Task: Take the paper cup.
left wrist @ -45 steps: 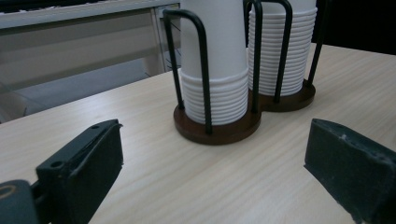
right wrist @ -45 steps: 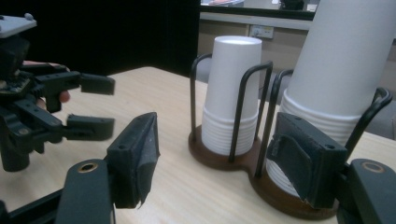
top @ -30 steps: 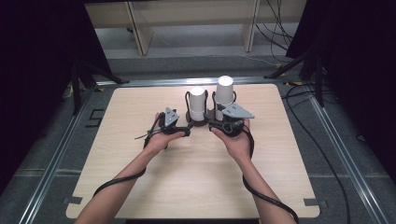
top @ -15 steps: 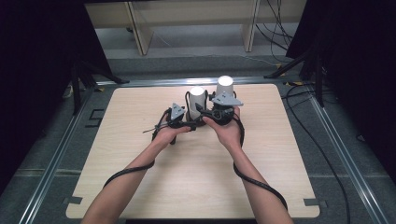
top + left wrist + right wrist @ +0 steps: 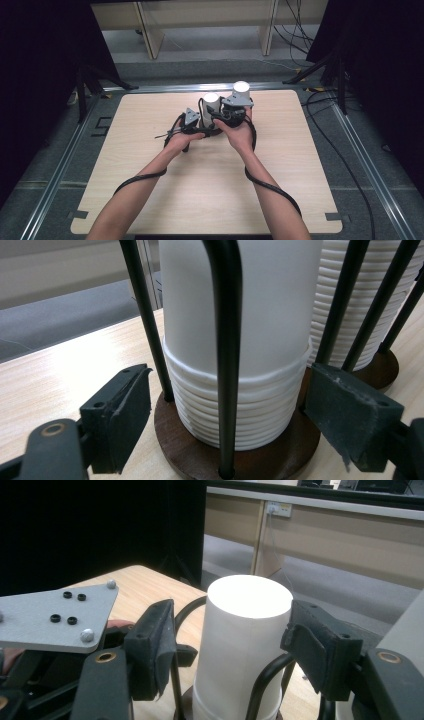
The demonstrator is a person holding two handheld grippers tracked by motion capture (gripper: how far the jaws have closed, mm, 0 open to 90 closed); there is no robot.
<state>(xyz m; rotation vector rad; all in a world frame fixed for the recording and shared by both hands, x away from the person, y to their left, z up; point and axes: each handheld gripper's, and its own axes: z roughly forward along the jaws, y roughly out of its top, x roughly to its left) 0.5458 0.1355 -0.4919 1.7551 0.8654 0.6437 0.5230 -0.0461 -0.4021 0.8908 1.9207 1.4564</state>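
Squeezed shut with the right claw point(image 5: 232, 647), one pad on each side of the top cup point(image 5: 247, 630). Held that white cup near its flat end, which pointed up. Stood straight up and down, mouth down, on the stack of cups point(image 5: 260, 410) under it. Sat inside a black wire holder point(image 5: 227, 340) on a round wooden base point(image 5: 185, 455).

Down low, kept the left claw point(image 5: 237, 417) about half open. Had just been closing, with the bottom of the stack between the pads. Not pressed on it yet, going by the gap at one pad.

Nearer to the top cup with the right hand, nearer to the base with the left. Probably needed a pull straight up next, along the wires, not sideways.

Just beside, stood a second stack point(image 5: 355, 315) in its own holder. All set at the far middle of the wooden table point(image 5: 200, 200).
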